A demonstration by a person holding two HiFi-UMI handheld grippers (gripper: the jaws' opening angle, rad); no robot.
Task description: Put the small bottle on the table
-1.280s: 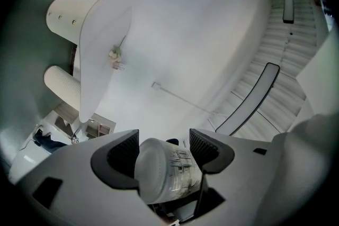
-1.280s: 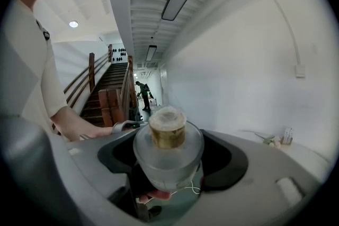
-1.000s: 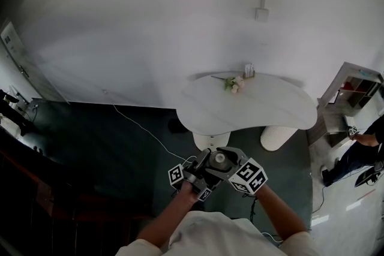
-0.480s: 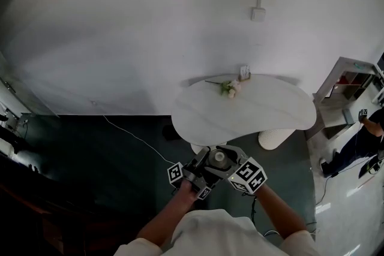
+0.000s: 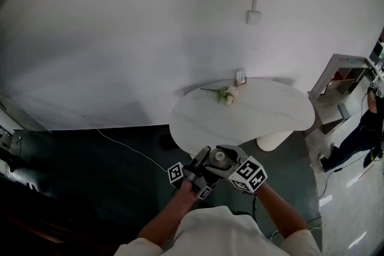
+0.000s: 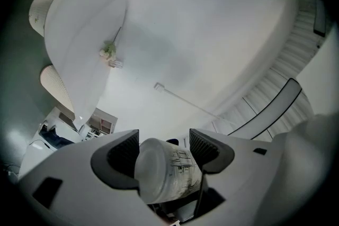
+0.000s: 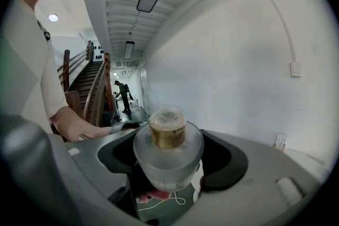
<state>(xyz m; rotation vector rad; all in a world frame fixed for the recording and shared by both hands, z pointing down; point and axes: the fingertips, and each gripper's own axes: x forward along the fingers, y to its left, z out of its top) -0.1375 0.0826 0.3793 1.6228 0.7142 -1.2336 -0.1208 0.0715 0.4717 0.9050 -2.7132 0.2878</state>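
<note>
A: What was on the left side?
B: A dark floor (image 5: pixel 90 171) with a thin white cable (image 5: pixel 123 145) running across it. Next came the left gripper (image 5: pixel 206 163), held in front of the person's chest.

A: Its tongs?
B: Clamped. In the left gripper view, both ribbed pads of the left gripper (image 6: pixel 164 148) were pressed on the small frosted plastic bottle (image 6: pixel 167 169). The printed label faced up and the rounded end poked out past the tips.

A: Where was the bottle overall?
B: In the air between the two tools. The head view had the bottle (image 5: pixel 219 157) cap-up, short of the table's near edge and not on it.

A: Right gripper?
B: The right gripper (image 5: pixel 228 156) was butted against the left one and closed on the same bottle. In its own view the right gripper (image 7: pixel 169 159) had its dark pads touching the clear shoulder on both sides, with the brown-gold cap (image 7: pixel 167 128) upright on top.

A: Further right?
B: A white kidney-shaped table (image 5: pixel 264 114) stood against the pale wall. A small flower sprig (image 5: pixel 227 94) and a little white card stand (image 5: pixel 240 76) sat near its back edge. A white ribbed stool (image 5: pixel 273 141) was tucked under it. Beyond that was a white shelf unit (image 5: pixel 342 81), and a person (image 5: pixel 367 126) at the far right edge of the frame.
</note>
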